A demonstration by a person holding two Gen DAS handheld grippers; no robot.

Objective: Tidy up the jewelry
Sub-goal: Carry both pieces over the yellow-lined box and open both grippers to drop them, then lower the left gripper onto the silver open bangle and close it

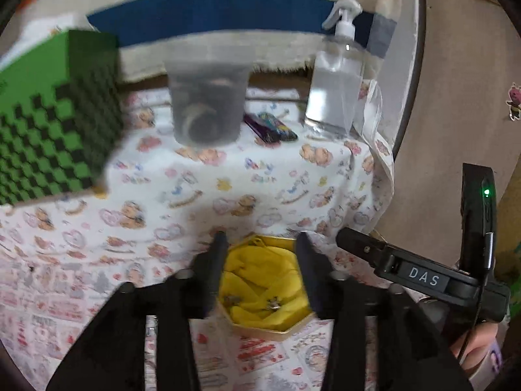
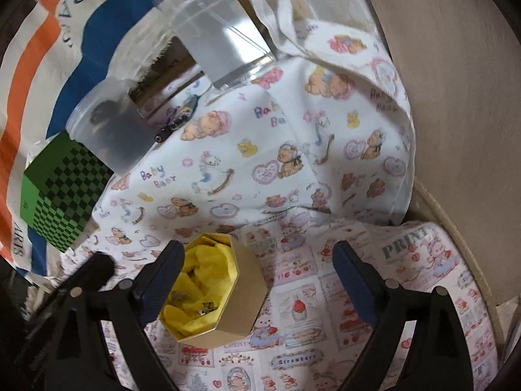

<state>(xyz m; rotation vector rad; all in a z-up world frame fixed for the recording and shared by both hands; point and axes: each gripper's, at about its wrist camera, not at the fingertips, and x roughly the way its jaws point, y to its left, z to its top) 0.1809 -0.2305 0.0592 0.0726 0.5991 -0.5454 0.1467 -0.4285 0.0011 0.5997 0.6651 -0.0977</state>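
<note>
Left gripper (image 1: 260,238) half-open, empty, w/ yellow-lined hexagonal box (image 1: 263,290) between its fingers; right gripper (image 2: 257,251) wide, empty. Best: lower straight, pinch one trinket (image 1: 273,304), no lining.

Clear spray bottle (image 1: 335,88), green checkered box (image 1: 55,120), bear-print cloth (image 2: 247,169), striped fabric (image 1: 208,16)

"das" on gripper (image 1: 424,276), maybe "baby bear" cloth (image 2: 260,150)

Looks like a home, maybe a child's room. Table (image 2: 423,260) covered with teddy bear cloths (image 2: 260,150), cartoon sticker (image 1: 514,101) on the wall, spray bottle (image 1: 335,75), striped fabric (image 1: 208,13) hanging behind, green checked box (image 1: 55,114).
</note>
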